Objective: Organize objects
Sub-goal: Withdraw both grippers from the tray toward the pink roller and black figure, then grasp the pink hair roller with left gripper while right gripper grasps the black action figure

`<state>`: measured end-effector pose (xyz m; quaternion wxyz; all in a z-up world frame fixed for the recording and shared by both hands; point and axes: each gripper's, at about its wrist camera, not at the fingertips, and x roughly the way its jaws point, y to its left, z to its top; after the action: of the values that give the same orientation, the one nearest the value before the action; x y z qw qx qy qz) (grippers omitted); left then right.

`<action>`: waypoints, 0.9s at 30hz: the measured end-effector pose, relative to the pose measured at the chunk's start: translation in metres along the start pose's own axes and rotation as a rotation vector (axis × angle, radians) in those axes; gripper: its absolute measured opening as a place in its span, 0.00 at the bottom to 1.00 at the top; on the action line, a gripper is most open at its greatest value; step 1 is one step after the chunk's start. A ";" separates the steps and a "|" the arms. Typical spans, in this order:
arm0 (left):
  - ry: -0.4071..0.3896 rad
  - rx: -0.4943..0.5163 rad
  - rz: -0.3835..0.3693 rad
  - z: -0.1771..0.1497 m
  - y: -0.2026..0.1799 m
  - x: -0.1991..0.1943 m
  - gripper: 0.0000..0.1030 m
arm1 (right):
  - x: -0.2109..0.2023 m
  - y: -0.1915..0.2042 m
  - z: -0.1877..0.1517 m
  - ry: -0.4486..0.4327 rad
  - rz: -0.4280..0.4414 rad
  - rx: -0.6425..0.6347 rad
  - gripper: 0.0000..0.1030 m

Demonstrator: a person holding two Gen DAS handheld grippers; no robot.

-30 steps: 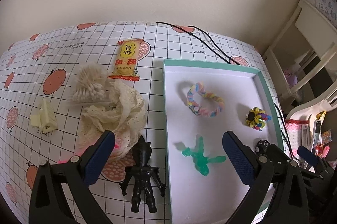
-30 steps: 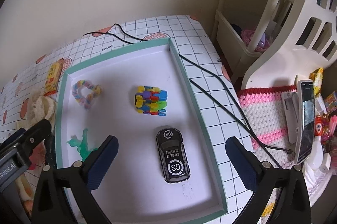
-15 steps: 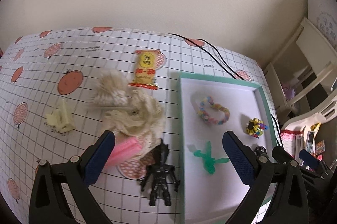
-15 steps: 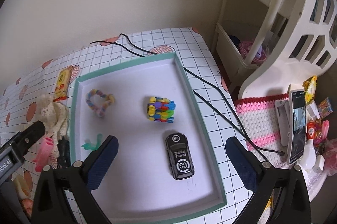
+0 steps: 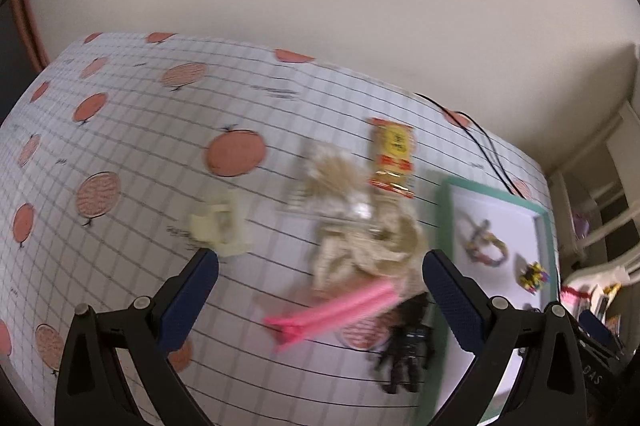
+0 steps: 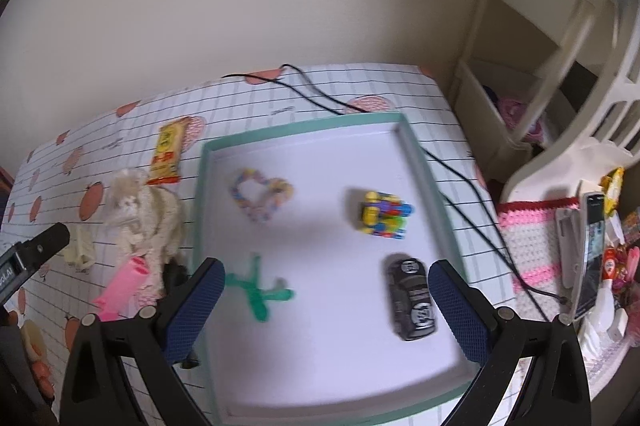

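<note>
A: What are the hands doing?

B: The left gripper (image 5: 320, 290) has its jaws spread wide and empty, above the loose pile on the checked tablecloth (image 5: 140, 154). The right gripper (image 6: 322, 296) is just as wide and empty, over the tray (image 6: 424, 170).

A: So which step?

B: Between picks, I'd say. Four toys lie in the tray; the pink clip (image 5: 340, 310), black figure (image 5: 406, 350), lace cloth (image 5: 368, 246) and snack packet (image 5: 392, 158) lie outside it.

A: Next?

B: Probably lower the left one around the clip — it touches the cloth, so close on the clip alone.
</note>
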<state>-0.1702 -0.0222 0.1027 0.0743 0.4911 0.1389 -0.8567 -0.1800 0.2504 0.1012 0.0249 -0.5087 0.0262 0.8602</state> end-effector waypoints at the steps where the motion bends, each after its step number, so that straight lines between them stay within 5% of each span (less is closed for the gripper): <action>1: -0.001 -0.011 0.005 0.001 0.008 0.000 0.99 | 0.001 0.007 0.000 0.001 0.010 -0.010 1.00; 12: 0.029 0.012 -0.001 -0.002 0.042 0.012 0.99 | 0.021 0.068 -0.013 0.051 0.111 -0.136 0.99; 27: 0.184 0.318 -0.033 -0.031 0.004 0.055 0.99 | 0.044 0.067 -0.016 0.096 0.126 -0.072 0.95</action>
<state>-0.1714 -0.0154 0.0396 -0.0315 0.5706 0.0159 -0.8205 -0.1923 0.1832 0.0564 -0.0487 -0.5473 0.0286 0.8351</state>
